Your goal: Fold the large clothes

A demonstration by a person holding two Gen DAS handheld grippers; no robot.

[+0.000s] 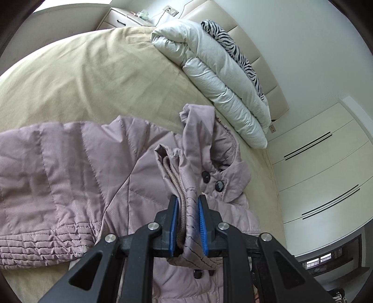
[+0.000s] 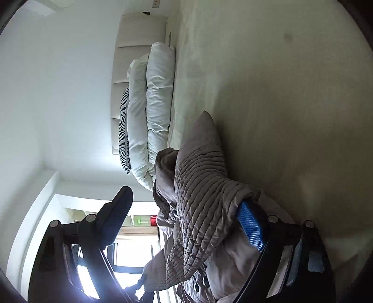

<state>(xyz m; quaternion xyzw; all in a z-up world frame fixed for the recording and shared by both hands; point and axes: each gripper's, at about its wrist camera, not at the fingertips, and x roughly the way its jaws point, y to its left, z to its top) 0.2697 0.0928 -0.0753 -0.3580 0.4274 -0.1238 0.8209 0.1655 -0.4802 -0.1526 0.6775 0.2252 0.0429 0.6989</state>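
Note:
A mauve quilted jacket lies on the beige bed, one sleeve spread to the left. My left gripper is shut on a sleeve cuff with a ribbed knit lining, lifted above the jacket's buttoned front. In the right wrist view the camera is rolled sideways. My right gripper is open, jaws wide apart, with the jacket's gathered quilted hem draped between the fingers and resting against the blue pad of one finger. The other finger stands clear of the cloth.
A folded white duvet and a zebra-print pillow lie along the padded headboard. A nightstand stands past the bed. White wardrobe doors are at the right. A bright window shows in the right wrist view.

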